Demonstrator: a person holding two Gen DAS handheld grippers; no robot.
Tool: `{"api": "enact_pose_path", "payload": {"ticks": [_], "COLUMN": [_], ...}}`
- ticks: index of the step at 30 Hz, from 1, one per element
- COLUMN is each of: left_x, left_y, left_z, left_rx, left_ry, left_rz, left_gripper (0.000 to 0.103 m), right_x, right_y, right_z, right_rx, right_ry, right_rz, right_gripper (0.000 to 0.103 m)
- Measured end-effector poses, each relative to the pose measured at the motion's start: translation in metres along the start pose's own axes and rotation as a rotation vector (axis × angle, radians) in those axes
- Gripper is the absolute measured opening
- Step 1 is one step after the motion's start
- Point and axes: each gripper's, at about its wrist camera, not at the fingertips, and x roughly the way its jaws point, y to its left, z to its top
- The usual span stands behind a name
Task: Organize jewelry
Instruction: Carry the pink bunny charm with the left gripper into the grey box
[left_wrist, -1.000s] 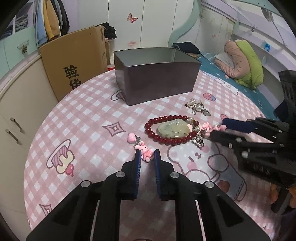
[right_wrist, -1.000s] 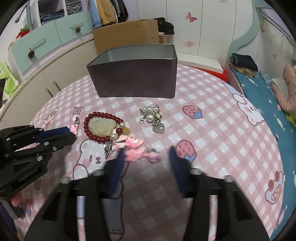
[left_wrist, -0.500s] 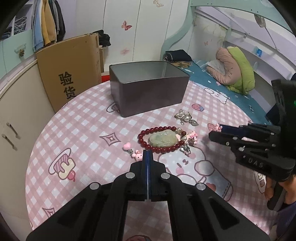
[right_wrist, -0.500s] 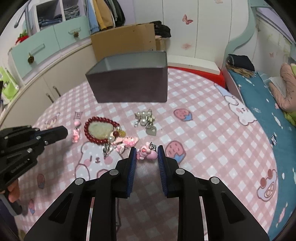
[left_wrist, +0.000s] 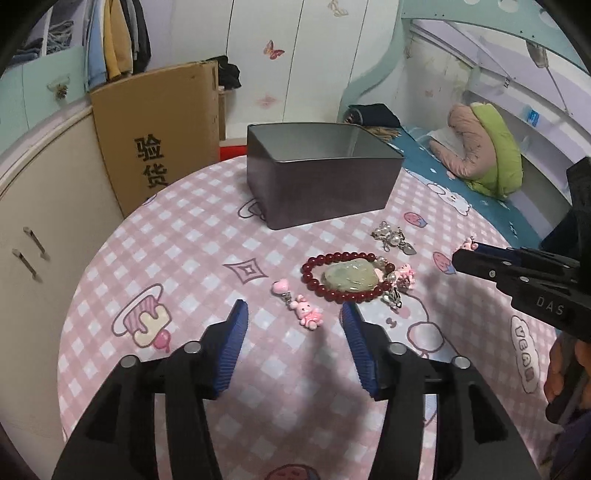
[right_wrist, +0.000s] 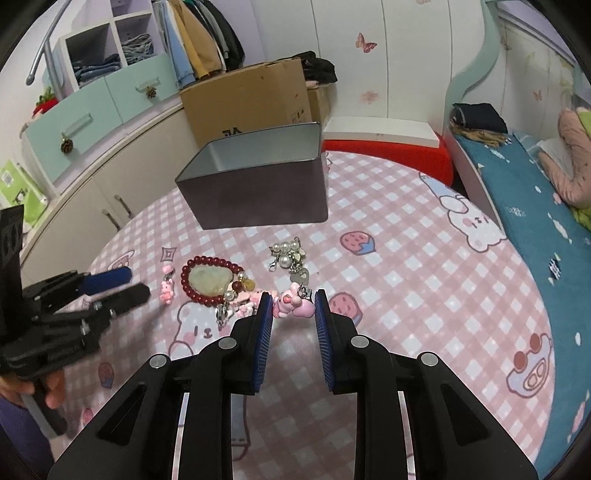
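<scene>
Pink rubber fills the gap of my right gripper (right_wrist: 293, 306): a small pig charm (right_wrist: 291, 304) sits between the blue fingers (right_wrist: 265, 325), which stand narrow around it and appear to pinch it. Half a second ago they had just closed on it low over the bench; now the charm rides clear of the cloth, so the pick has taken and the carry to the tin (right_wrist: 258, 184) can begin. My left gripper (left_wrist: 295, 321) has changed the other way: half a second ago its fingers (left_wrist: 236, 332) were pressed shut, and now they stand wide and hold nothing. The bunny charm (left_wrist: 308, 314) and its heart tag (left_wrist: 280, 286) lie on the bench just ahead of them, untouched, which I judge to be my next pick on that side.

The rest waits ahead of both grippers: the red bead bracelet (left_wrist: 341, 280) with the jade piece (left_wrist: 349, 277) inside its ring, and beyond it the pearl cluster (left_wrist: 391, 238). The tin stands open farther ahead, well apart from the jewelry, and what I can see of its inside is bare.

For the right hand the way to the tin passes over the pearls, so I want height before going forward and must clear the near wall (right_wrist: 266, 199). Bare checked cloth to the right gives room to swing. The bench edge (left_wrist: 85, 280) curves off to the left of my left fingers, near enough to mind.
</scene>
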Motion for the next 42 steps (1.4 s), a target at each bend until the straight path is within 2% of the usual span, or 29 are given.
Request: {"api": "enact_pose_path", "payload": {"ticks": [3,5,9,12,17,24,31,36,39,42], "left_x": [0.012,0.022,0.030,0.031,0.026,0.001,-0.033,-0.048,-0.045,-0.023], "left_y": [-0.005,-0.006,-0.009,-0.007,0.002,0.006,-0.006,-0.012,-0.015,-0.012], "left_z": [0.001,0.001,0.005,0.006,0.004,0.015,0.050,0.090,0.112,0.133], "left_rx": [0.011,0.012,0.043,0.053,0.020,0.002,0.047,0.072,0.080,0.060], "left_ry": [0.031,0.059,0.065,0.068,0.061,-0.002,-0.114,-0.199,-0.215,-0.181], "left_rz": [0.014,0.030,0.084,0.085,0.019,-0.031,-0.068,-0.097,-0.124,-0.160], "left_gripper": [0.050,0.038,0.014,0.014,0.013,0.013,0.013,0.013,0.013,0.013], "right_x": [0.002,0.002,0.003,0.003,0.001,-0.003,-0.010,-0.008,-0.004,0.007], "right_y": [0.000,-0.001,-0.004,-0.006,-0.005,0.003,0.015,0.020,0.022,0.023], "right_z": [-0.001,-0.002,-0.001,-0.001,0.004,0.021,0.054,0.083,0.101,0.118], "right_rx": [0.000,0.003,0.012,0.019,0.014,-0.009,-0.043,-0.054,-0.054,-0.053], "right_ry": [0.005,0.004,0.004,0.001,-0.005,-0.031,-0.083,-0.112,-0.126,-0.124], "right_rz": [0.006,0.008,0.008,0.014,0.028,0.035,0.041,0.045,0.046,0.033], "right_gripper": [0.024,0.024,0.024,0.024,0.024,0.024,0.024,0.024,0.024,0.024]}}
